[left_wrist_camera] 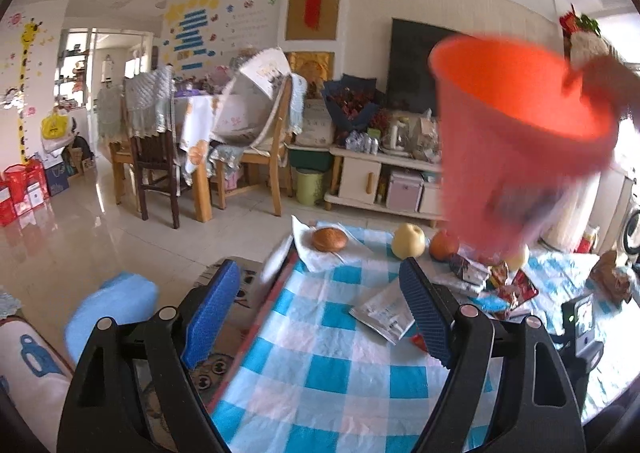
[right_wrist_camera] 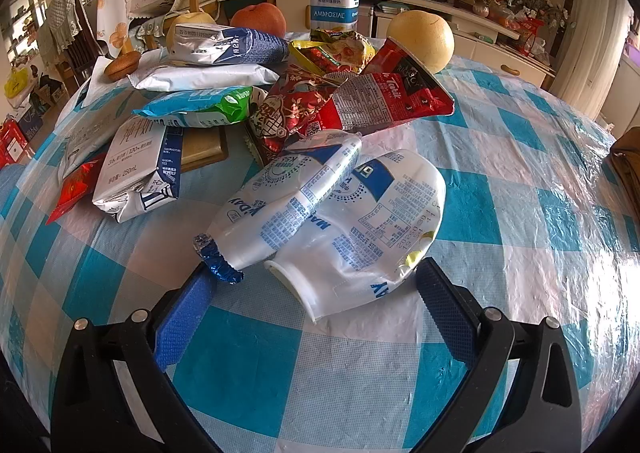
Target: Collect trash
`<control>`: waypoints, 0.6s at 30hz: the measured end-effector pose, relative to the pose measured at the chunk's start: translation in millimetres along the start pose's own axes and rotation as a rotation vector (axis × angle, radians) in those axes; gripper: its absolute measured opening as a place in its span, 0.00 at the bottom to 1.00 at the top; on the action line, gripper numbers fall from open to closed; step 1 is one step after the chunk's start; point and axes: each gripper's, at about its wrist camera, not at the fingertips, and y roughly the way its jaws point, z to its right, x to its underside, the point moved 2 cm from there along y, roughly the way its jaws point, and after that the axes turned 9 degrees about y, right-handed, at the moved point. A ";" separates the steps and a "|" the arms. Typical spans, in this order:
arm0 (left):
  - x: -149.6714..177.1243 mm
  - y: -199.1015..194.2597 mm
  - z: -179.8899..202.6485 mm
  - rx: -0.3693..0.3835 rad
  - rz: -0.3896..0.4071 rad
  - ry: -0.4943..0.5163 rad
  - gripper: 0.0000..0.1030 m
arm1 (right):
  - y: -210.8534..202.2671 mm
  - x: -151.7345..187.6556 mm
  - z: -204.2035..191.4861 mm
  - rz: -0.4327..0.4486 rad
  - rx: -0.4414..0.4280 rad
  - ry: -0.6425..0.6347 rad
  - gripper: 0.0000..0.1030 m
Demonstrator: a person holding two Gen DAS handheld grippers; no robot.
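1. R gripper [right_wrist_camera: 316, 285]: jaws spread wide, nothing pinched. It sits low over the table [right_wrist_camera: 520, 181], pointing steeply down at two squashed white bottles.
2. Key relation: the bottles [right_wrist_camera: 320, 221] lie dead ahead of the R gripper, just past its tips and between the lines of the two pads. Left pad [right_wrist_camera: 184, 317] is right by the foil-capped neck of one bottle; right pad [right_wrist_camera: 444, 301] is just beside the other bottle's flattened side.
3. Long axes: both run diagonally, necks toward the gripper, bodies away. One bottle overlaps the other, so a straight push fwd would prob straddle both; I'd judge one pinch could take the pair.
4. Look: thin translucent plastic, blue print, crushed flat. Light, floppy, likely slippery.
5. L gripper [left_wrist_camera: 320, 305]: also spread, empty, near the table's edge, well off from the pile. R is much nearer.
6. Red bin [left_wrist_camera: 520, 141]: blurred, up in the air at right of the left view, a hand [left_wrist_camera: 608, 81] on its rim.
7. More trash behind the bottles: cartons [right_wrist_camera: 136, 173], wrappers [right_wrist_camera: 360, 101]. Fruit and an upright bottle stand further back; not trash, I'd guess.
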 end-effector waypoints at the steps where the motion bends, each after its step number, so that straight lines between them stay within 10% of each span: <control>1: -2.9 -8.8 -4.4 -0.013 0.006 0.007 0.79 | 0.0 0.0 0.2 0.000 0.000 0.000 0.97; 18: -18.5 -120.9 -81.2 -0.220 0.037 0.009 0.86 | 0.1 -0.1 0.2 -0.001 0.000 0.000 0.97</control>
